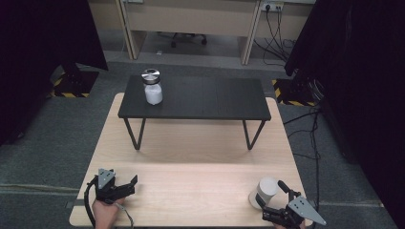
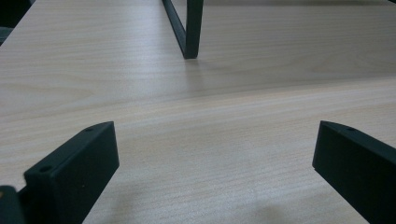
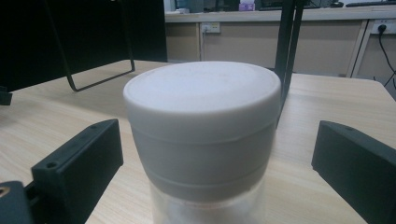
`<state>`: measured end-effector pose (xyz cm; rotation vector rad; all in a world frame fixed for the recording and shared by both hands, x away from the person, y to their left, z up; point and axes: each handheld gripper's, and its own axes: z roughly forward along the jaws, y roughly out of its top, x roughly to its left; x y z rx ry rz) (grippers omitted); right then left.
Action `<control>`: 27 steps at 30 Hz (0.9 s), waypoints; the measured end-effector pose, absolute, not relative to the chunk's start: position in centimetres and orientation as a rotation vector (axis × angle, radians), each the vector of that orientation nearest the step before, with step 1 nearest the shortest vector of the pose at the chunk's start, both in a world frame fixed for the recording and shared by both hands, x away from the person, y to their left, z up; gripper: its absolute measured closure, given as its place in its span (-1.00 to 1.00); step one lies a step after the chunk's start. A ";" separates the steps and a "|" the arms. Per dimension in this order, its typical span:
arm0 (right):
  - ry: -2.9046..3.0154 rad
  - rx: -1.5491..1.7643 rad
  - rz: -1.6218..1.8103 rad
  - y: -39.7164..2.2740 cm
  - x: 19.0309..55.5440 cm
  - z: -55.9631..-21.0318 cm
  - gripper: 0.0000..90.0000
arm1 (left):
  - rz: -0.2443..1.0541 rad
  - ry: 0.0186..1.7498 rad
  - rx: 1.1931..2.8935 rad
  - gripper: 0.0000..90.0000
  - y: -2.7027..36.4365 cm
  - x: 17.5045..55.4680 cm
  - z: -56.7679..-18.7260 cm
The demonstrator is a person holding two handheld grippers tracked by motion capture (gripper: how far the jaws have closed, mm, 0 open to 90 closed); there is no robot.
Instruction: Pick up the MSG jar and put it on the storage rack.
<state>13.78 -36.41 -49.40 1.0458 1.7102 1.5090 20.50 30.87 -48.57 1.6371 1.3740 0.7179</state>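
A jar with a white lid (image 1: 265, 191) stands near the table's front right corner. My right gripper (image 1: 275, 201) is open, one jaw on each side of the jar without touching it. In the right gripper view the white-lidded jar (image 3: 203, 116) sits close between the wide-apart jaws of the right gripper (image 3: 217, 158). A second jar with a metal lid and white contents (image 1: 153, 88) stands on the left end of a black raised shelf (image 1: 205, 100). My left gripper (image 1: 128, 191) rests open at the front left, and the left gripper (image 2: 215, 154) has only bare wood between its jaws.
The light wooden table (image 1: 191, 162) carries the black shelf on thin metal legs (image 2: 189, 28), one leg (image 3: 286, 42) just behind the white-lidded jar. Dark curtains flank the table, cables lie on the floor at the right, and desks stand at the back.
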 end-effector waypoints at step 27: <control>1.737 1.041 1.560 -36.9 14.5 -49.3 -0.40 | 0.728 1.366 1.646 -1.00 30.7 20.4 -48.6</control>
